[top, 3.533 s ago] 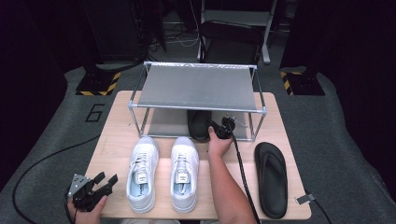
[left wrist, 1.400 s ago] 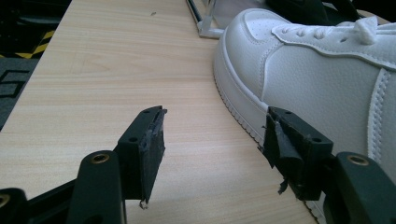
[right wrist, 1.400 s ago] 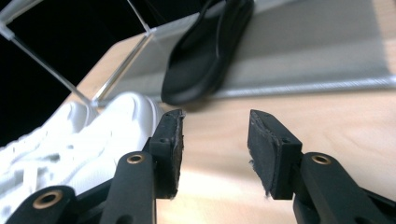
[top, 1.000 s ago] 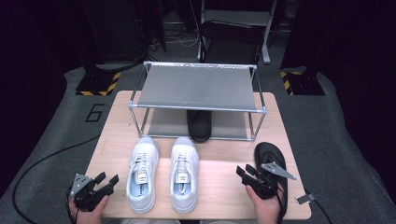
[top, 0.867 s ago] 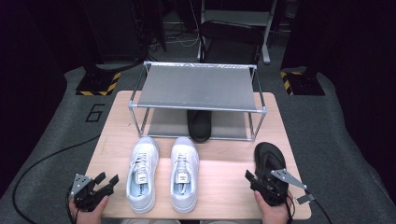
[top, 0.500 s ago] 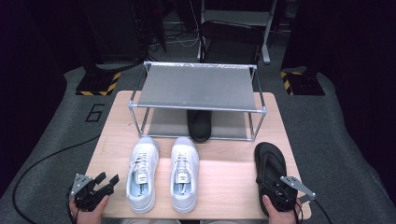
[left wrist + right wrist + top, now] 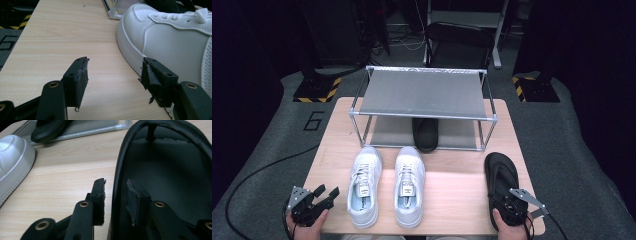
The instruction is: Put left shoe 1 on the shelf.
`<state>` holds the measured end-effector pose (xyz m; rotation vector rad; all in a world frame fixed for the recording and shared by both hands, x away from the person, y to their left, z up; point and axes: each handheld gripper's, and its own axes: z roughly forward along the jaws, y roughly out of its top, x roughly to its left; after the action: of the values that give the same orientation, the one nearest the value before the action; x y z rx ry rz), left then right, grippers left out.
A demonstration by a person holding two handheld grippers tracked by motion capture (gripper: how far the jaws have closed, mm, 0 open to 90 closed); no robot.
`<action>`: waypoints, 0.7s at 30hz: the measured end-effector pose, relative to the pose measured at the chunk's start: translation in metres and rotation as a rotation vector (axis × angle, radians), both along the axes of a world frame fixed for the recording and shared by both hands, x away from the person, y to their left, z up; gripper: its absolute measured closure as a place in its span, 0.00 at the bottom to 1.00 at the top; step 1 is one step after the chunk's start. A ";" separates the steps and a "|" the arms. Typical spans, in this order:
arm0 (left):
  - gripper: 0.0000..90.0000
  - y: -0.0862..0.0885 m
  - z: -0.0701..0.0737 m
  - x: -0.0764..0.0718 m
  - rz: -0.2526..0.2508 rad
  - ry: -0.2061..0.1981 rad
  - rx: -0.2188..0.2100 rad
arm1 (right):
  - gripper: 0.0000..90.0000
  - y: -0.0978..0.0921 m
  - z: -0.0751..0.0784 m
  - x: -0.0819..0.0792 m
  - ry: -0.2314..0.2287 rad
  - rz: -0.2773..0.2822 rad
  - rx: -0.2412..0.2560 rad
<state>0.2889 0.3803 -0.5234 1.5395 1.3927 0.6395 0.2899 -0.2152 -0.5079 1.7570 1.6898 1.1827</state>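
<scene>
Gripping the sandal (image 7: 501, 175) at its heel rim is the step in hand. High view: the right gripper (image 7: 508, 209) sits on the sandal's heel at 5 o'clock on the table (image 7: 452, 195); the second sandal (image 7: 426, 134) lies under the rack (image 7: 424, 95) at 12 o'clock; two sneakers (image 7: 384, 185) stand side by side at 6 o'clock; the left gripper (image 7: 323, 196) rests released at 7 o'clock, holding nothing. A "6" (image 7: 314, 120) is marked on the floor at 10 o'clock; tongue labels on the sneakers are too small to read. Left gripper view: jaws spread wide over bare table, one sneaker (image 7: 175, 42) just beside the right-hand jaw; part of the floor "6" (image 7: 6, 45) shows at 9 o'clock. Right gripper view: jaws straddle the sandal's (image 7: 170, 177) side rim, one outside, one over the footbed, not yet closed on it. Recommended: seat the rim deep between the pads, close firmly, then lift level so the flexible sole does not droop or twist out. No brand is legible.
</scene>
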 end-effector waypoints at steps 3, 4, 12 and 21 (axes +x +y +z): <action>0.42 0.000 0.000 0.000 0.001 0.000 0.002 | 0.81 -0.001 -0.003 0.001 0.005 -0.004 0.008; 0.42 0.000 0.000 0.000 0.000 -0.001 0.000 | 0.84 -0.002 -0.003 0.001 0.010 -0.006 0.014; 0.42 0.000 0.000 0.000 0.001 -0.004 0.002 | 0.91 0.000 -0.003 0.000 0.017 -0.006 0.045; 0.42 -0.001 0.000 0.000 -0.003 0.001 0.004 | 0.91 0.040 -0.003 0.002 0.019 0.126 0.056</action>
<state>0.2893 0.3796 -0.5230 1.5451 1.3909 0.6404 0.2918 -0.1752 -0.5106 1.7209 1.8180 1.2826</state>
